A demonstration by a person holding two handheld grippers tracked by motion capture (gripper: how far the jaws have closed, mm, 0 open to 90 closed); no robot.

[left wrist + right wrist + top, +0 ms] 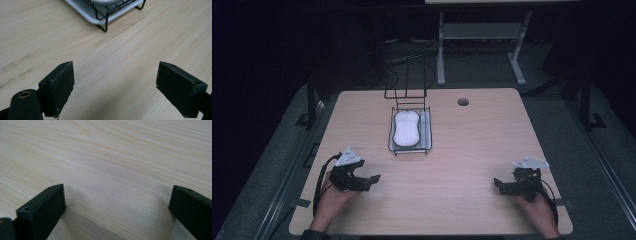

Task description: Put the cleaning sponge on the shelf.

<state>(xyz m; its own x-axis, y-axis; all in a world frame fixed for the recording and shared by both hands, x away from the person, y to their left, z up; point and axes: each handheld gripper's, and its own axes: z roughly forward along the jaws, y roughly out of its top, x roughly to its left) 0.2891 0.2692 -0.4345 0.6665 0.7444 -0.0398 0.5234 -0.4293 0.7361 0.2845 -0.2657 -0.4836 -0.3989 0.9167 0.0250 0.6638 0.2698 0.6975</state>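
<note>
A black wire rack [410,131] stands mid-table on a white tray, and a white oblong pad [406,128] lies in it. My left gripper [371,180] rests low at the table's front left, below and left of the rack, jaws wide apart with nothing between them. In the left gripper view the rack's corner [106,15] shows at the top, beyond my left gripper [115,75]. My right gripper [498,185] sits at the front right, far from the rack. In the right gripper view my right gripper [117,200] stands open over bare wood.
The light wooden table [472,150] has a round cable hole [463,102] at the back right. A tall wire frame [407,80] rises behind the rack. A white desk frame [482,45] stands on the dark floor beyond the table.
</note>
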